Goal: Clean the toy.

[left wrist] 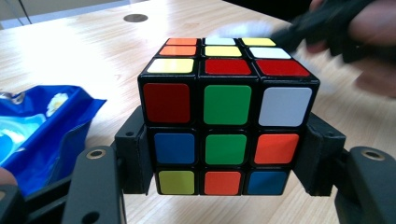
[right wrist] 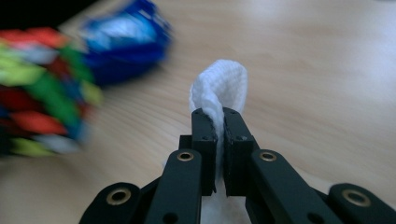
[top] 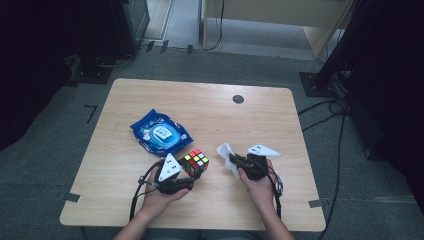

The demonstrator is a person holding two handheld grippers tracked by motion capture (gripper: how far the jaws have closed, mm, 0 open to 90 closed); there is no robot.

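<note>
Both forearms reach in from the near edge of the worktop (top: 125, 95), hands low and close together. The left tongs (top: 192, 175) clamp a puzzle cube (top: 196, 162) by its two sides, level above the wood. The right tongs (top: 233, 159) pinch a folded white wipe (top: 226, 151), pointing towards the cube. A blue wipes packet (top: 161, 132) lies just beyond.

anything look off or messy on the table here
Nothing spilled or damaged. The cube is scrambled, its colours mixed, and sits clamped in the left gripper. The right gripper pinches a folded white wipe. The blue wipes pack lies askew to the table edges, nothing more.
</note>
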